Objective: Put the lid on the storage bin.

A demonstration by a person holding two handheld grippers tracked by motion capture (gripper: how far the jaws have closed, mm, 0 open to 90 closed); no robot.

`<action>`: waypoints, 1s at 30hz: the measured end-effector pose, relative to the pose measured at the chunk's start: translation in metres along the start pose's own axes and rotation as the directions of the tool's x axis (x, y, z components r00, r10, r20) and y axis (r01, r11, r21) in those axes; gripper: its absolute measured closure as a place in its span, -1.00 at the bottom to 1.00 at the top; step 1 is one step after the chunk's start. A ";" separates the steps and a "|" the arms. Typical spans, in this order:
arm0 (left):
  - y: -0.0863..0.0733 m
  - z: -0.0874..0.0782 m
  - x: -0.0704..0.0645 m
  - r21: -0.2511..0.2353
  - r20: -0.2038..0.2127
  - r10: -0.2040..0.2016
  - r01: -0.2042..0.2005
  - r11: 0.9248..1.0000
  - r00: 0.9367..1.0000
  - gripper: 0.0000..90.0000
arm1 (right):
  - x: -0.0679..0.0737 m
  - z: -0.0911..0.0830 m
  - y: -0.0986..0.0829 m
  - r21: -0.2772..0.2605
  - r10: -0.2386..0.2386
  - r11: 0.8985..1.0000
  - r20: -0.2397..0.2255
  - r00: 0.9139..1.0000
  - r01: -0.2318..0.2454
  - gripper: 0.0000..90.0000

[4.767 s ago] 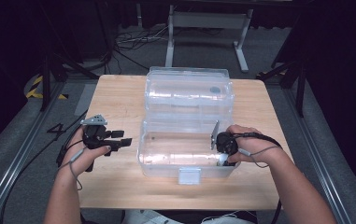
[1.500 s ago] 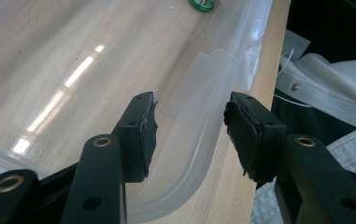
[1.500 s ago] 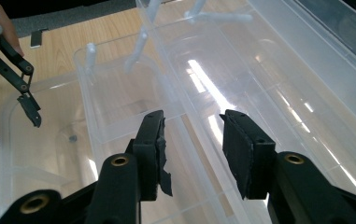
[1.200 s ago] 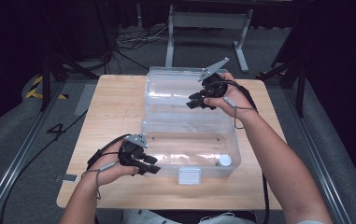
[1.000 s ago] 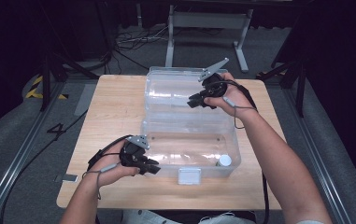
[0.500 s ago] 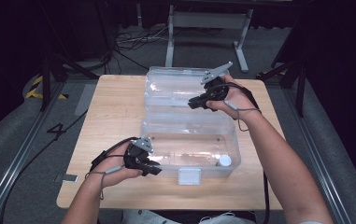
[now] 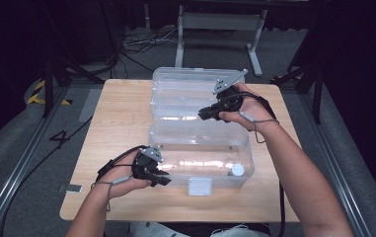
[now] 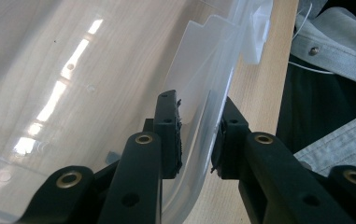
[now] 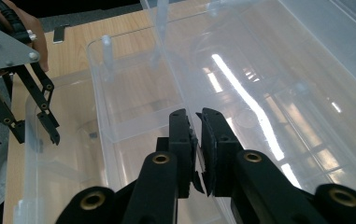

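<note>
A clear plastic box (image 7: pixel 247 165) stands open on the wooden table (image 7: pixel 121 123), its lid (image 7: pixel 175 84) lying flat behind it. My left gripper (image 7: pixel 163 180) is at the box's front left corner. In the left gripper view its jaws straddle the curved corner wall (image 8: pixel 199 135), shut on it (image 8: pixel 196 121). My right gripper (image 7: pixel 203 114) is over the hinge line, and its jaws are nearly together on the thin rim of a clear inner tray (image 9: pixel 119 93). A narrow slit shows between the pads (image 9: pixel 198 121).
A small white round piece (image 7: pixel 237 169) lies in the box's front right corner. A white latch (image 7: pixel 200 186) hangs on the front wall. The table's front edge is close behind my left hand. Cables and a metal stand (image 7: pixel 220 22) are on the floor beyond the table.
My left gripper came from the table's left side to the box's front left corner. The right gripper went from the front right wall to the hinge area, then drifted slightly nearer.
</note>
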State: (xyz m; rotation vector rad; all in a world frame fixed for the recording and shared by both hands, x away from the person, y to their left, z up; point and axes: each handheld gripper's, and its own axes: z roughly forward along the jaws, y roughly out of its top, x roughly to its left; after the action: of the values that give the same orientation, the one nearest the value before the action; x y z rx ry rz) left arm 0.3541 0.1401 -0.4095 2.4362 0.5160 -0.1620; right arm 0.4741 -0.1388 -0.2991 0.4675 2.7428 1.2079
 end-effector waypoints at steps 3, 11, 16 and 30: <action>0.000 0.000 0.000 -0.001 0.001 0.000 0.000 1.000 1.000 0.67 | 0.004 -0.002 -0.001 0.001 -0.010 1.000 -0.001 1.000 0.010 0.85; 0.000 0.000 0.000 0.000 0.000 -0.002 0.002 1.000 1.000 0.67 | 0.011 -0.005 -0.002 0.004 -0.027 1.000 -0.012 1.000 0.027 0.86; 0.000 0.000 0.000 0.001 0.000 -0.002 0.002 1.000 1.000 0.67 | 0.016 -0.007 -0.004 0.000 -0.043 0.999 -0.014 0.999 0.043 0.87; 0.000 0.000 0.000 0.000 0.000 -0.004 0.004 1.000 1.000 0.67 | 0.026 -0.011 -0.008 0.001 -0.064 0.998 -0.026 0.998 0.064 0.88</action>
State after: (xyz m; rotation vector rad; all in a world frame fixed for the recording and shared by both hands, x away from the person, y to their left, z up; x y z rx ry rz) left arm 0.3538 0.1404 -0.4096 2.4353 0.5214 -0.1632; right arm 0.4451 -0.1435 -0.2971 0.3645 2.7574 1.2052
